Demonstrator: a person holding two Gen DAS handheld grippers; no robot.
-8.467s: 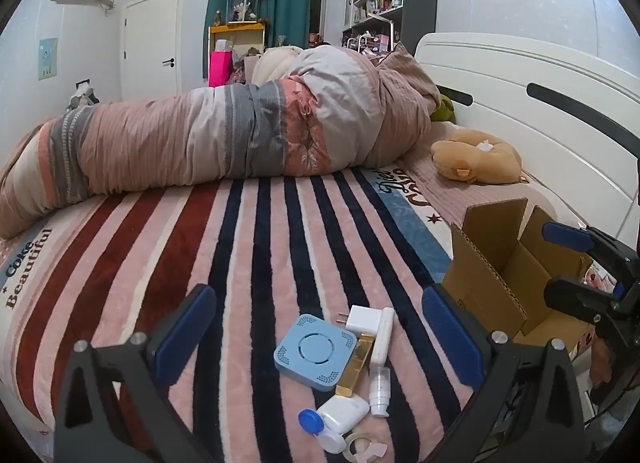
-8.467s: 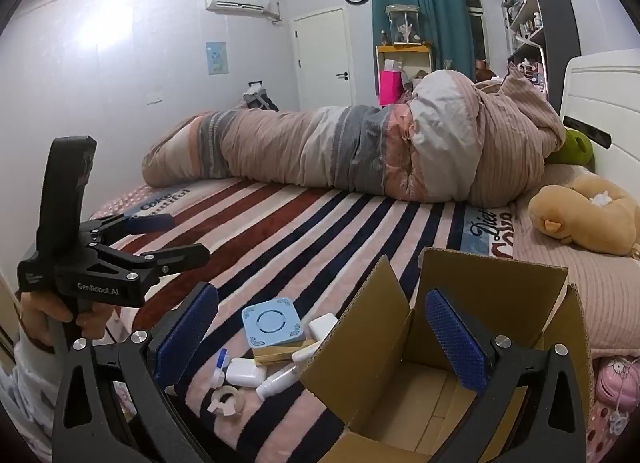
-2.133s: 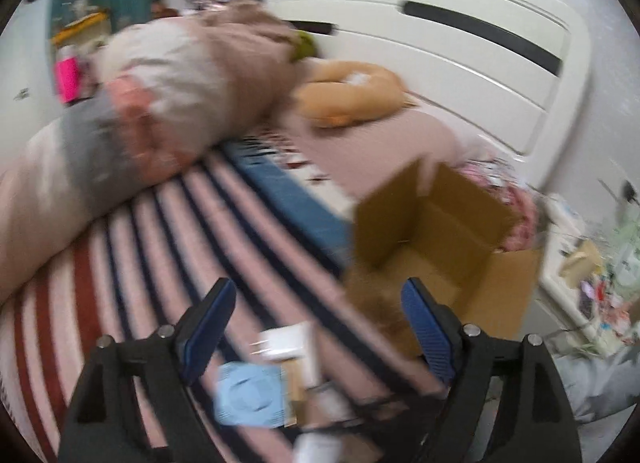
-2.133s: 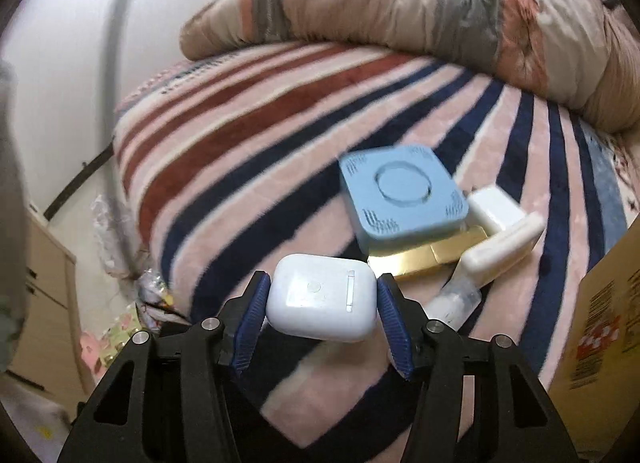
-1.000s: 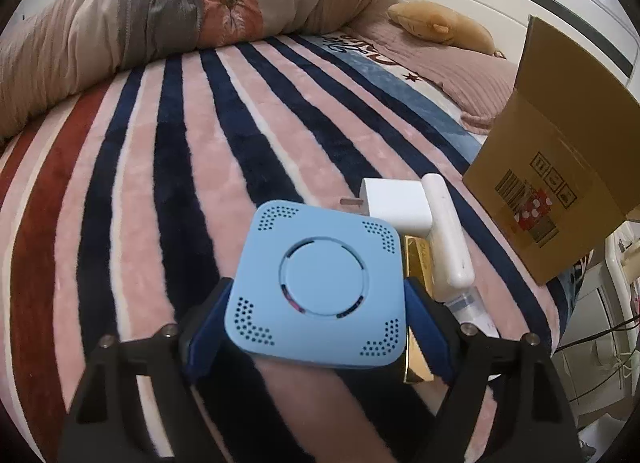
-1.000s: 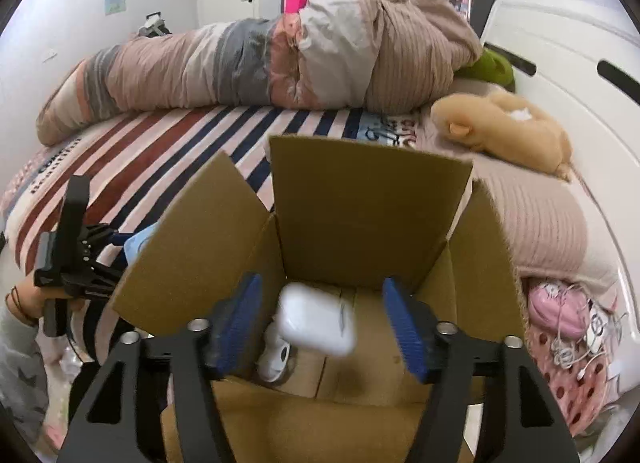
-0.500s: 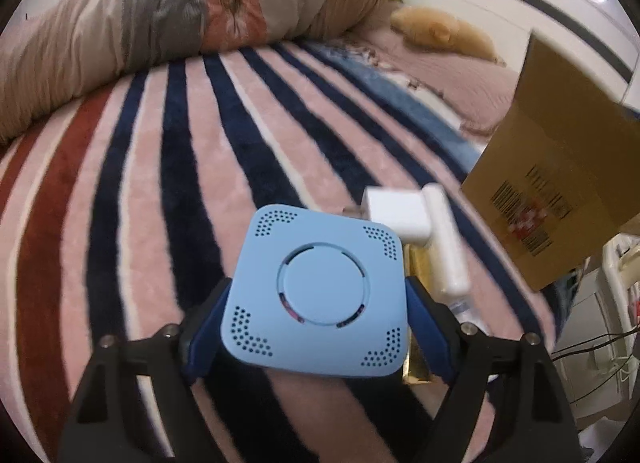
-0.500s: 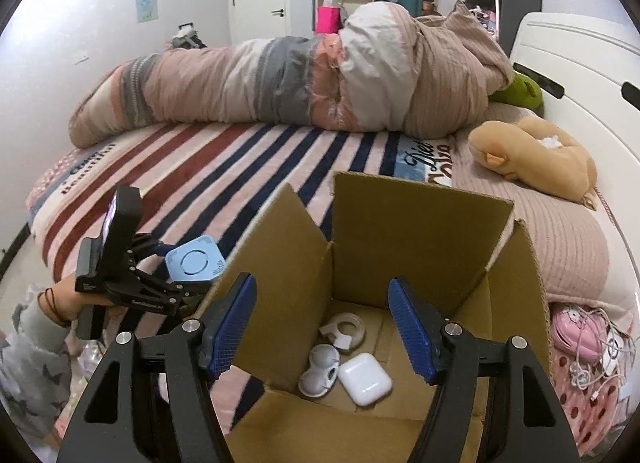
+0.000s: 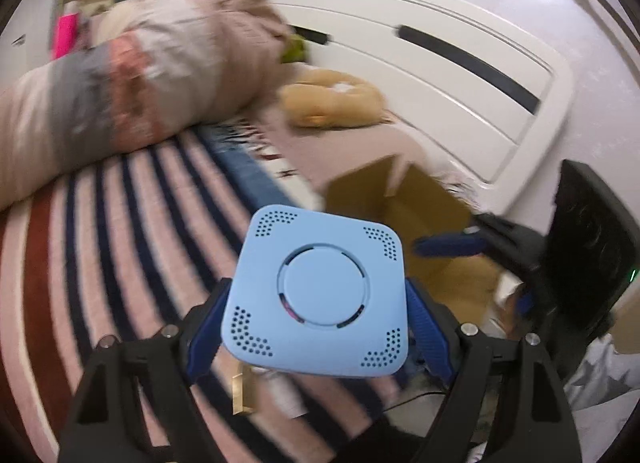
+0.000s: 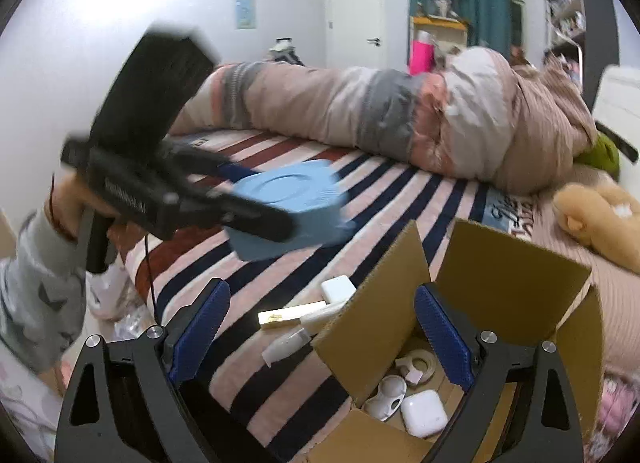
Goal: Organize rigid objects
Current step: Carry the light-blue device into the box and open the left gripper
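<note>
My left gripper (image 9: 316, 327) is shut on a light blue square device (image 9: 320, 299) and holds it in the air above the striped bed, left of the open cardboard box (image 9: 404, 215). It also shows in the right wrist view (image 10: 288, 207). My right gripper (image 10: 322, 333) is open and empty over the box's near left flap (image 10: 372, 327). In the box lie a white earbud case (image 10: 424, 413), a white lens case (image 10: 384, 397) and a tape roll (image 10: 416, 363). On the bed lie a white charger (image 10: 338, 289), a gold bar (image 10: 290, 315) and a white tube (image 10: 286, 345).
A rolled striped duvet (image 10: 380, 119) lies across the far side of the bed. A tan plush toy (image 10: 600, 219) lies by the white headboard (image 9: 440, 75). The bed's near edge drops to a floor with clutter at the left (image 10: 120, 303).
My left gripper has lifted the blue device off the bed and swung right towards the box. My right gripper has pulled back from over the box after letting the earbud case fall in.
</note>
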